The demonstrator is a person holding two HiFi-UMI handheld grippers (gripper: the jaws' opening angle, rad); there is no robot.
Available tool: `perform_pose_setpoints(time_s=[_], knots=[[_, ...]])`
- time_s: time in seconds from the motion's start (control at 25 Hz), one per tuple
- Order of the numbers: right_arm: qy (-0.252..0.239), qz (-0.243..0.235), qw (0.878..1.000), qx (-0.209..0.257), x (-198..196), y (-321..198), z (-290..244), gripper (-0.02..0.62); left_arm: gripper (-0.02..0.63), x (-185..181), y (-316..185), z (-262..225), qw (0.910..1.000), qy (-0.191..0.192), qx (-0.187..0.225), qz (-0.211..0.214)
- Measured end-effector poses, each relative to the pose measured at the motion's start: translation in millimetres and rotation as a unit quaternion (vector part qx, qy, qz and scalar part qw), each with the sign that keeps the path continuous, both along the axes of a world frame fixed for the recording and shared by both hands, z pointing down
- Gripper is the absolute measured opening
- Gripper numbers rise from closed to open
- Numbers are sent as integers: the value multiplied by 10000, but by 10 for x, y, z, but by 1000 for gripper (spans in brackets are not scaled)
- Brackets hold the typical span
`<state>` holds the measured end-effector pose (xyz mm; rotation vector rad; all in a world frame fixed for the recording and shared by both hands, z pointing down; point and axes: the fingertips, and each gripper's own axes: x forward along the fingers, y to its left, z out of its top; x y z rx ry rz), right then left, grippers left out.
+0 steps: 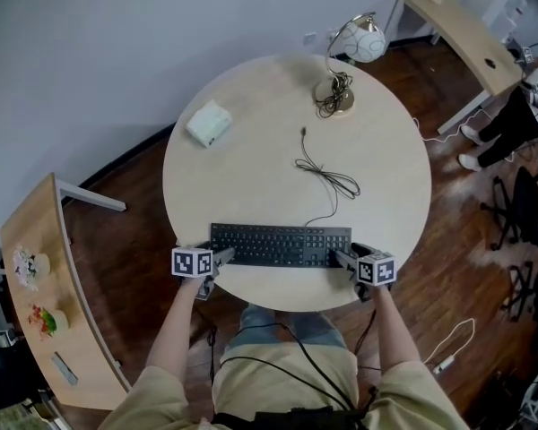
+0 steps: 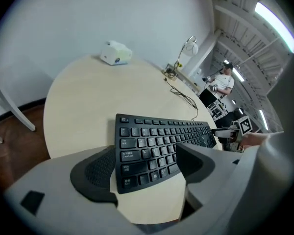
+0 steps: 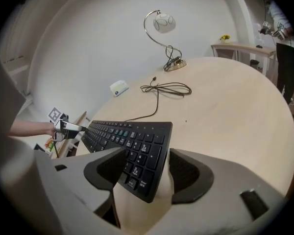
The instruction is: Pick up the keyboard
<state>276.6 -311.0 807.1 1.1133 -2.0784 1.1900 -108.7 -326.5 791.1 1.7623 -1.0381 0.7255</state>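
keyboard lies flat along the near edge of the round table. left gripper jaws spread wide, straddling its left end, not clamped. right gripper likewise spread at the right end.

Round tabletop carries a globe lamp at its far edge, a small white box off to the lamp's left; a curved desk stands left.

Tan short-slv shirt, blue jeans, blk cables at waist. Left gripper & right gripper: grey shells, blk ribbed pads, b/w marker cubes.
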Motion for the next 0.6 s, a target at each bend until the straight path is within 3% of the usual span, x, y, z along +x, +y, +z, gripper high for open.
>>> perform_pose_setpoints(time_s=[0.12,0.28,0.44,0.6], knots=[[66,-66,10000,-19,8,-30,75,258,391,26,-76,127,9997,-49,-72,-234],[-54,407,9989,225,-40,-76,56,276,388,-3,-72,202,9978,-416,220,-461],[-436,789,9957,221,-64,-181,0,285,385,-5,-94,174,9977,-204,355,-535],[-166,763,9969,120,-32,-200,13,285,387,42,-76,163,9985,-230,241,-431]])
